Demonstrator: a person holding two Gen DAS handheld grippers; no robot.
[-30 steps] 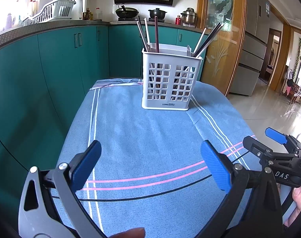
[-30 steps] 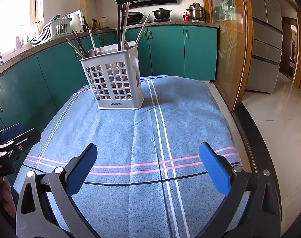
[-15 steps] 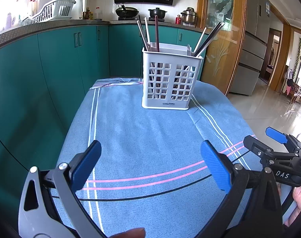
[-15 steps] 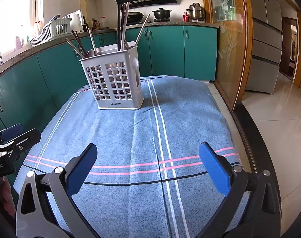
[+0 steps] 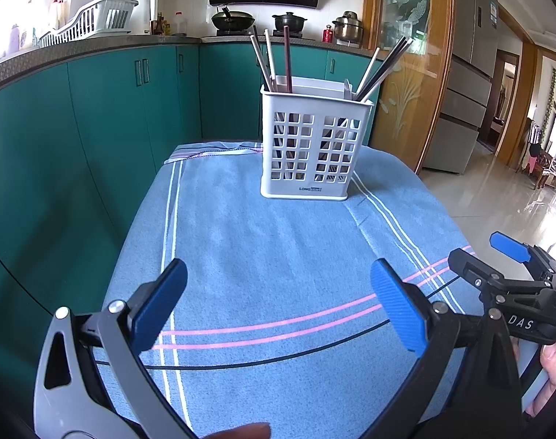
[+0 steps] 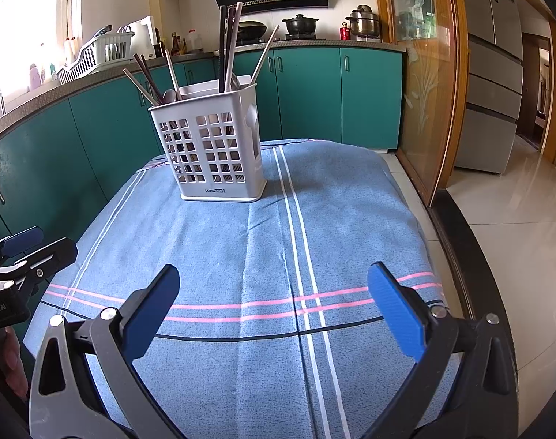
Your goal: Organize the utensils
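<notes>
Bare cloth (image 5: pixel 278 256) lies open up to the caddy (image 5: pixel 312 146); chopsticks (image 5: pixel 382 69) fan above it, perhaps crowding entry.

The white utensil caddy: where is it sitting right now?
The white utensil caddy stands upright at the far end of the blue striped cloth, centre-right in the left wrist view, ahead of both open grippers.

A white lattice-sided utensil holder (image 5: pixel 311 146) stands upright at the far end of the blue striped cloth (image 5: pixel 278 256), chopsticks (image 5: pixel 382 69) leaning out of its compartments.
</notes>
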